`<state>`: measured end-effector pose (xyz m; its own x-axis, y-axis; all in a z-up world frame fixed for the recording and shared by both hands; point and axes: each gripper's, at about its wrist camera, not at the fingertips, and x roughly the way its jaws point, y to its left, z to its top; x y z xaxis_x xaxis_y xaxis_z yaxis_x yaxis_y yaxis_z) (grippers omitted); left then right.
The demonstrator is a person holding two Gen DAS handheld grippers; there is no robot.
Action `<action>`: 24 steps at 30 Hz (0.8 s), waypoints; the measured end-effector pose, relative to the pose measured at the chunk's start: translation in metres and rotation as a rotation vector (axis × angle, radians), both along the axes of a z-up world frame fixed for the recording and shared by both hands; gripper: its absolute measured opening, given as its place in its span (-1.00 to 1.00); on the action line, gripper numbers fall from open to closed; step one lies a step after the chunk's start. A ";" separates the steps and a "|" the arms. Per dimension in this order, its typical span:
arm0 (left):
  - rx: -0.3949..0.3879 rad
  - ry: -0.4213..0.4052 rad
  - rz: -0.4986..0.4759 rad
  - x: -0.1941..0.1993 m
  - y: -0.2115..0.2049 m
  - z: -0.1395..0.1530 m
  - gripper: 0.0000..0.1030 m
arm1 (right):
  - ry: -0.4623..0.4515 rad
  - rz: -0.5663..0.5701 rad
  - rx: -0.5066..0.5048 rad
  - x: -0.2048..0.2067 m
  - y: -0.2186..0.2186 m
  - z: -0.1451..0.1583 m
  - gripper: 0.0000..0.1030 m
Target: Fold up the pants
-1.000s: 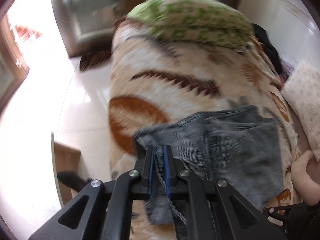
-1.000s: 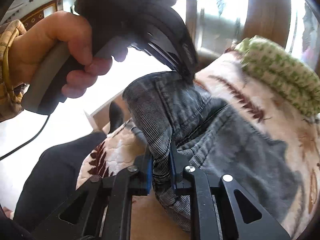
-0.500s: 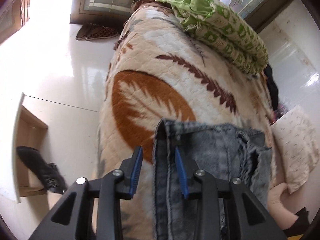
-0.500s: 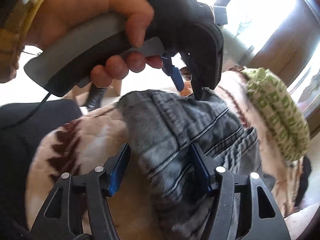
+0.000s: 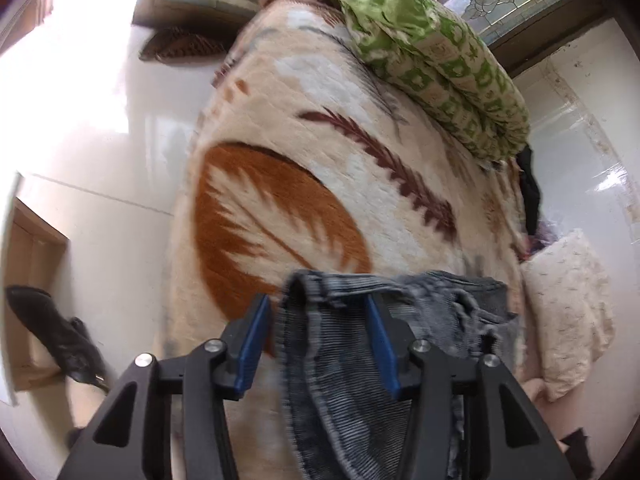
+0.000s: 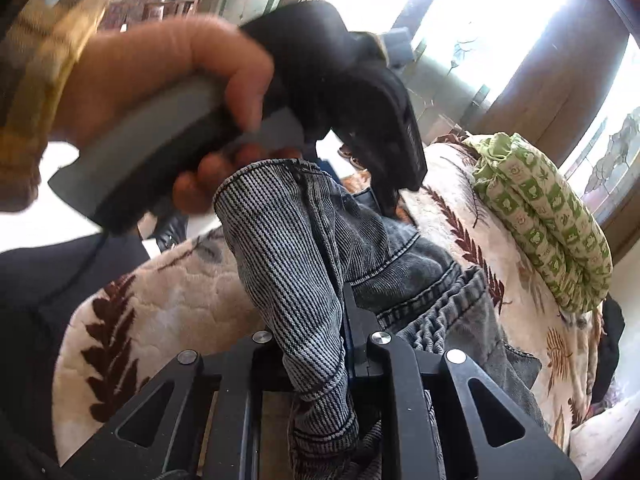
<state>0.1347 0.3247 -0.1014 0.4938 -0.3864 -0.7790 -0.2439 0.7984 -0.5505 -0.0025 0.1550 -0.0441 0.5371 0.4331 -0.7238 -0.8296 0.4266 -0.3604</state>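
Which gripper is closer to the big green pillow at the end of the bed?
Left. The left gripper sits farther up the bed, toward the green patterned pillow, jaws open around the grey corduroy pants. The right gripper is behind it, clamping them.

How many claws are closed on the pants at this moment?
1. The right claw pinches a fold of the grey pants. The left claw has just been opening; the pants lie between its pads, not pinched.

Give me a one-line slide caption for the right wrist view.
Right gripper shut on grey pants over a leaf-print blanket, with the left gripper just ahead.
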 end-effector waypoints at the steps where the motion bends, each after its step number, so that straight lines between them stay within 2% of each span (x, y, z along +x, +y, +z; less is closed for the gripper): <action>1: -0.015 0.014 -0.006 0.002 -0.003 -0.002 -0.01 | -0.001 0.000 0.010 0.000 -0.002 0.002 -0.72; 3: -0.026 0.041 -0.008 0.004 -0.005 -0.006 -0.02 | -0.001 0.000 0.024 -0.002 -0.006 0.004 -0.72; 4: -0.030 0.041 -0.008 0.003 -0.004 -0.005 -0.11 | -0.001 0.000 0.030 -0.003 -0.007 0.005 -0.73; 5: -0.043 0.049 -0.009 0.002 -0.004 -0.005 -0.29 | 0.000 0.000 0.037 -0.003 -0.008 0.007 -0.73; 6: -0.052 0.071 -0.002 0.000 -0.002 -0.006 -0.36 | -0.001 0.000 0.040 -0.002 -0.008 0.008 -0.73; 7: -0.054 0.094 0.014 -0.004 0.001 -0.007 -0.40 | -0.001 0.001 0.044 -0.002 -0.009 0.008 -0.73; 10: -0.053 0.074 0.051 -0.021 0.012 0.001 -0.40 | -0.004 0.004 0.051 -0.005 -0.010 0.010 -0.73; 12: -0.100 0.084 0.058 -0.030 0.018 0.000 -0.35 | -0.003 0.001 0.056 -0.005 -0.010 0.010 -0.73; 14: -0.126 0.091 0.075 -0.037 0.020 -0.002 -0.09 | 0.004 -0.007 0.067 -0.004 -0.010 0.012 -0.73; 16: -0.143 0.086 0.094 -0.040 0.021 -0.002 0.01 | 0.007 -0.013 0.079 -0.002 -0.013 0.014 -0.73; 18: -0.202 0.081 0.122 -0.043 0.024 -0.004 0.16 | -0.003 -0.009 0.091 -0.005 -0.018 0.019 -0.74; 20: -0.269 0.063 0.143 -0.045 0.024 -0.004 0.23 | -0.008 -0.007 0.094 -0.004 -0.021 0.022 -0.74; 24: -0.303 0.071 0.141 -0.037 0.012 -0.007 0.25 | -0.001 -0.010 0.099 -0.003 -0.022 0.024 -0.74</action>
<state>0.0977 0.3369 -0.1085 0.5077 -0.5374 -0.6733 -0.3865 0.5564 -0.7355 -0.0060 0.1331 -0.0204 0.5424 0.4972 -0.6772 -0.8248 0.4684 -0.3167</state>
